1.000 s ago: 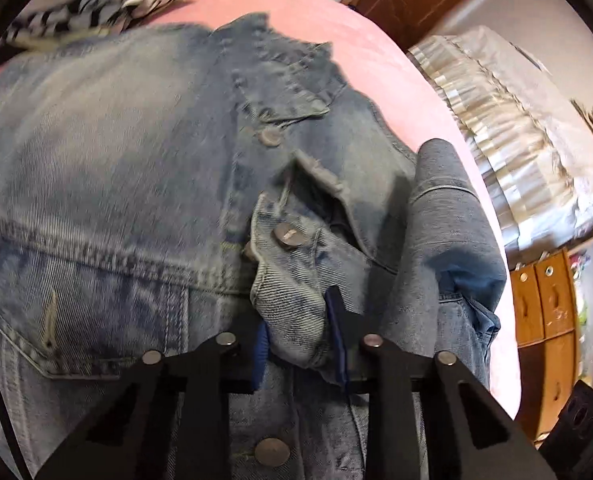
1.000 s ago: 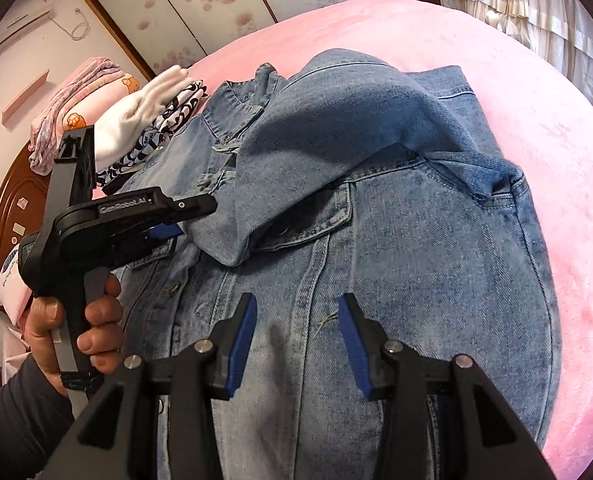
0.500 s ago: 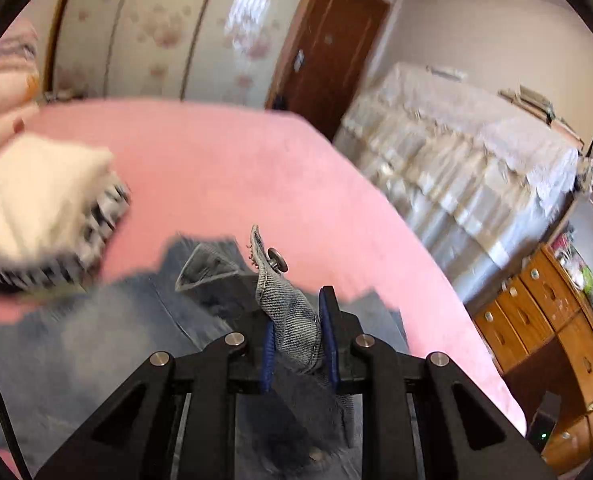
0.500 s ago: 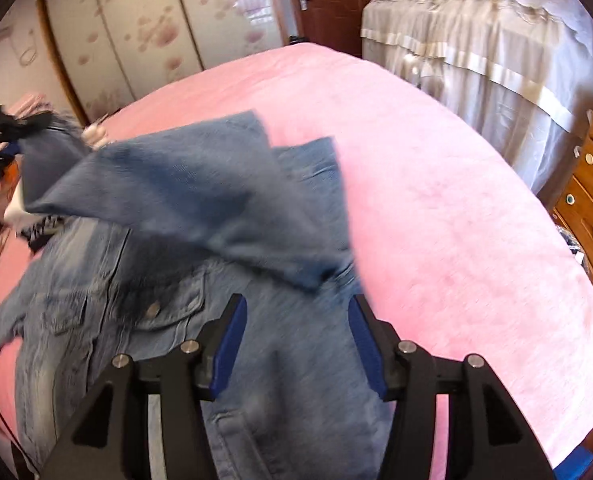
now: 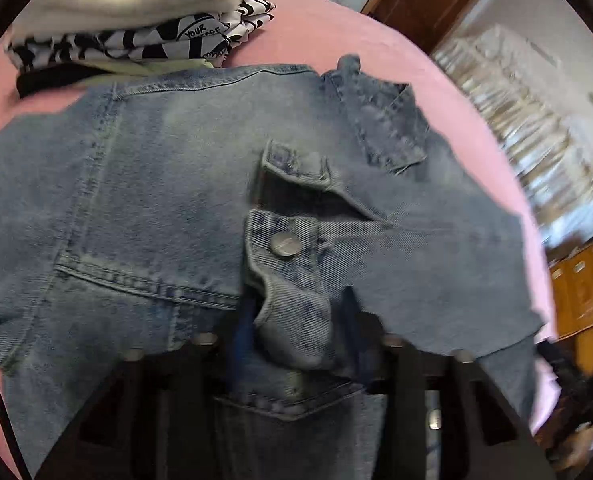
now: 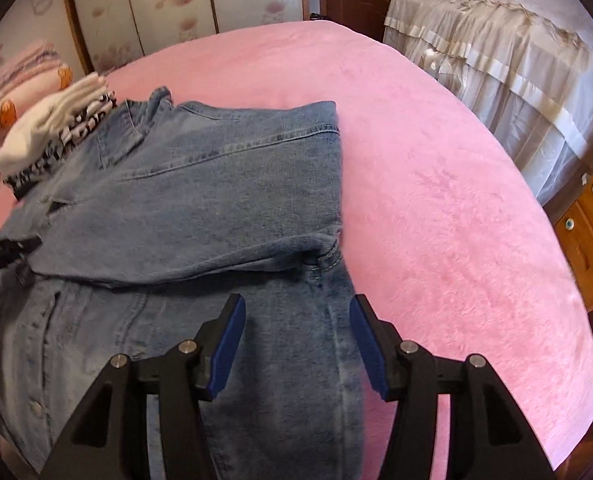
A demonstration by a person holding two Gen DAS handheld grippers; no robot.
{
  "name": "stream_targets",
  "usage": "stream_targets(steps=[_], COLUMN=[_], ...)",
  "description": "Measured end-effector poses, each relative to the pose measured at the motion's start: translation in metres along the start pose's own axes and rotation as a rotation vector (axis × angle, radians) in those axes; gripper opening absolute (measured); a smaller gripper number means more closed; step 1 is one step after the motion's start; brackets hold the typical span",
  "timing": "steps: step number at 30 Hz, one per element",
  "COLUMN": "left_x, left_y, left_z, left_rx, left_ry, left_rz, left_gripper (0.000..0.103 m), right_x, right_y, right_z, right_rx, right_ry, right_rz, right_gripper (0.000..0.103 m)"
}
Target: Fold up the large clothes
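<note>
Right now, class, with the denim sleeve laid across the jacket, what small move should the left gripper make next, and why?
Probably open the left gripper and let go: the sleeve cuff it holds already lies across the denim jacket, while the right gripper hovers open.

Open pink bedspread [image 6: 436, 208] from 12 to 4 o'clock of denim jacket [image 6: 200, 200] in right wrist view: free passage. Blocked at 10 o'clock by stack of folded clothes [image 6: 52, 132] touching jacket collar. Draped bed [image 6: 508, 52] beyond at 1 o'clock.
</note>
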State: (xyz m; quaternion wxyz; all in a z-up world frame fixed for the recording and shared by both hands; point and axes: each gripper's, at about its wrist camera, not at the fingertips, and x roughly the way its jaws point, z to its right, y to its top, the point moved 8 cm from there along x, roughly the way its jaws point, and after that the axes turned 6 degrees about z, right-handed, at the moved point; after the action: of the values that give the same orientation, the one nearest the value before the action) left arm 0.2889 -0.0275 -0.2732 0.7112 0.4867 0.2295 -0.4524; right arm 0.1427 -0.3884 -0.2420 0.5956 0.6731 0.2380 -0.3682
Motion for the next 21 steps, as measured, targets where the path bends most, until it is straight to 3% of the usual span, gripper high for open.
stream_targets(steps=[2,5,7,8,11,14,16,18,21], left_x=[0.002,0.014,0.019,0.019,0.014,-0.01,-0.015,0.0,0.024], left_y=[0.006,0.012,0.015,0.016,0.032,0.052,0.058,0.052,0.028], left_z=[0.004,0.008,0.006,0.003,0.011,0.031,0.034,0.027,0.006], left_rx=[-0.021,-0.029,0.003,0.026,0.03,0.098,0.122,0.136,0.133], left_ry=[-0.025,-0.005,0.035,0.063,0.038,0.012,0.02,0.053,0.088], left_rz=[0.002,-0.019,-0.017,-0.014,0.026,0.172,0.214,0.164,0.015], left_gripper=[0.069,0.066,0.035,0.008,0.004,0.004,0.004,0.005,0.014], right_x=[0.003,0.013,0.02,0.024,0.027,0.012,0.006,0.015,0.026], right_y=[0.001,0.005,0.008,0.01,0.016,0.024,0.022,0.009,-0.011], right_z=[0.002,-0.001,-0.006,-0.008,-0.016,-0.015,-0.006,0.003,0.006], right_rx=[-0.051,-0.147,-0.202,-0.232,-0.269,-0.19,-0.115,-0.044,-0.058], right_ry=[-0.032,-0.086,-0.102,-0.115,-0.108,-0.092,-0.089,-0.084,-0.105], right_rz=[-0.001,-0.009,-0.004,-0.004,0.016,0.083,0.112,0.071,-0.009], right_gripper=[0.055,0.055,0.054,0.054,0.021,0.017,0.017,0.018,0.025])
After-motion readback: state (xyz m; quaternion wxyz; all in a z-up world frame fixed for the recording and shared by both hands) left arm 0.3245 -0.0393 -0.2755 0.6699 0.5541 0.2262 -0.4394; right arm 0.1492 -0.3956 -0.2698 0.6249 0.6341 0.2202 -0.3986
